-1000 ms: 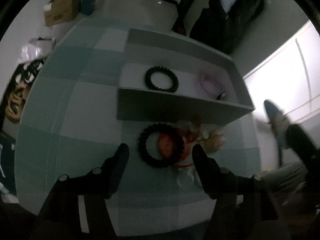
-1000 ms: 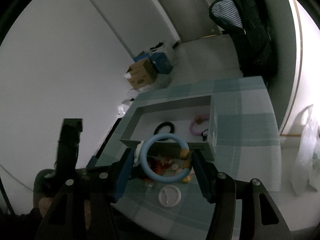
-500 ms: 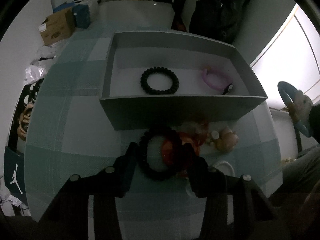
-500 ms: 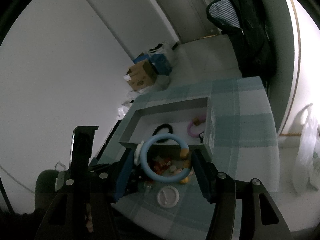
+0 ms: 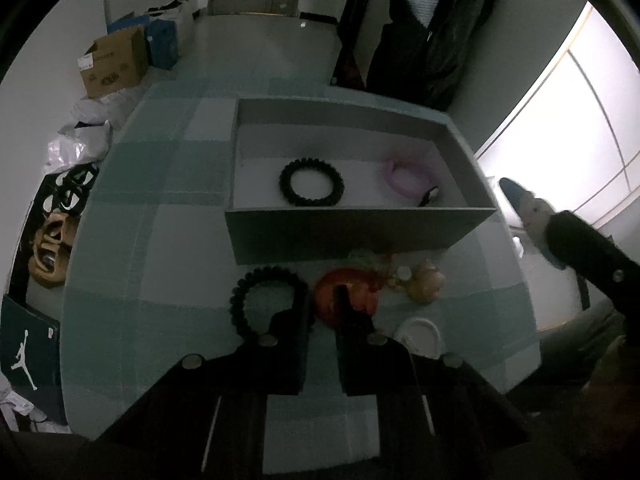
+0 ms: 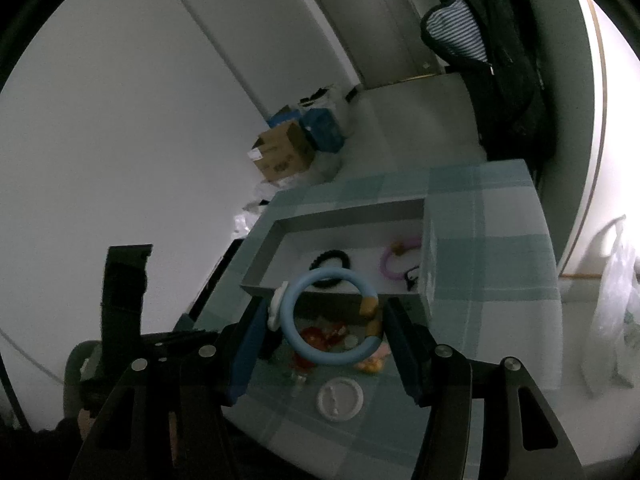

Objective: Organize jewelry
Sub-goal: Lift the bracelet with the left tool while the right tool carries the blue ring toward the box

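- Left gripper [image 5: 320, 300] is down on the checked tablecloth [image 5: 160, 248], jaws drawn nearly together. The near-side rim of a black beaded bracelet [image 5: 256, 300] sits right at its left finger, and the orange-red piece [image 5: 348, 292] is against its right finger. In this dim light I cannot tell whether the pads truly pinch the bracelet or only press beside it.
- That black beaded bracelet lies on the cloth just in front of the grey box [image 5: 352, 236], outside it, next to a small heap of trinkets: the orange-red piece, a pale tan lump [image 5: 426, 284] and a white round lid [image 5: 420, 336] nearer the table edge.
- Inside the box rest a second black bracelet [image 5: 312, 188] toward the left and a pink bangle [image 5: 408, 180] toward the right, well apart from each other.
- Right gripper [image 6: 326, 320] is held above the table, near the front wall of the box, with its jaws about half open and clamped on a light blue ring [image 6: 328, 316]. The ring stands upright between the pads, with a white charm [image 6: 276, 304] at its left side and tan beads [image 6: 370, 312] at its right.
- A cardboard carton [image 5: 114, 62] and dark coats [image 5: 432, 40] are beyond the table.
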Demonstrator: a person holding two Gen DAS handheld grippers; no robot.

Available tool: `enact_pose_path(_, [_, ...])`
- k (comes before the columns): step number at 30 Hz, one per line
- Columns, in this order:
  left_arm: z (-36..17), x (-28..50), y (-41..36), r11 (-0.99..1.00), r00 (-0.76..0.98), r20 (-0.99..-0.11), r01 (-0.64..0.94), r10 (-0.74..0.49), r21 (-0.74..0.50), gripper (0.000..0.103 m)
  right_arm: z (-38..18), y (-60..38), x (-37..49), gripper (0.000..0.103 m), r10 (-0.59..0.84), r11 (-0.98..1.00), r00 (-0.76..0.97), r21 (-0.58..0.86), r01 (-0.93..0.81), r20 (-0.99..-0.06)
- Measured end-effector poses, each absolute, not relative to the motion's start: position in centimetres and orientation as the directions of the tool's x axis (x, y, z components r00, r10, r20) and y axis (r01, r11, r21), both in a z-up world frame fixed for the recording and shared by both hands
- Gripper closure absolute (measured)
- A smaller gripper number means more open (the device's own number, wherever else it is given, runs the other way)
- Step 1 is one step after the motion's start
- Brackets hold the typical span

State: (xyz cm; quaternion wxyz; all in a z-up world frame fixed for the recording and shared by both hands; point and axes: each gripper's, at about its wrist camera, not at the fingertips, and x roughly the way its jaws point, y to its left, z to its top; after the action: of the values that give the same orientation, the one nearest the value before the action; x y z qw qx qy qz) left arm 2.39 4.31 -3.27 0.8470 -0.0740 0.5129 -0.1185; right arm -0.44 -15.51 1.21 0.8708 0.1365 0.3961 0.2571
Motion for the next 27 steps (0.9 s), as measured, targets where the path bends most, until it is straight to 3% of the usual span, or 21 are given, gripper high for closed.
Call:
enact_pose_path(8, [-1.7, 1.2, 6.5, 0.960, 0.505, -0.819, 0.078, -0.272, -0.270, 0.096, 1.5, -15.1, -0.5, 0.044, 0.554, 0.832, 0.562, 0.439, -0.340, -0.614])
enact_pose_path(12, [-3.0, 2.1, 8.3, 0.937, 0.450, -0.833, 0.024, -0.322, -0.349, 0.094, 1.8, -14.8, -0.7, 0.044, 0.565, 0.825, 0.563, 0.443, -0.352, -0.604])
enact_pose_path(19, [-5.7, 3.3, 5.5, 0.981, 0.353, -0.915, 0.054, -0.193, -0.186, 0.092, 2.0, -14.4, -0.7, 0.044, 0.576, 0.817, 0.559, 0.442, -0.370, -0.597])
enact_pose_path(23, [-6.2, 4.2, 4.7, 0.992, 0.358, -0.925, 0.052, -0.130, -0.119, 0.082, 2.1, -14.8, -0.7, 0.044, 0.578, 0.815, 0.563, 0.451, -0.364, -0.590])
enact_pose_path(27, [-6.4, 4.7, 4.4, 0.993, 0.364, -0.924, 0.048, -0.117, -0.107, 0.079, 2.1, -15.4, -0.7, 0.044, 0.579, 0.813, 0.566, 0.461, -0.354, -0.586])
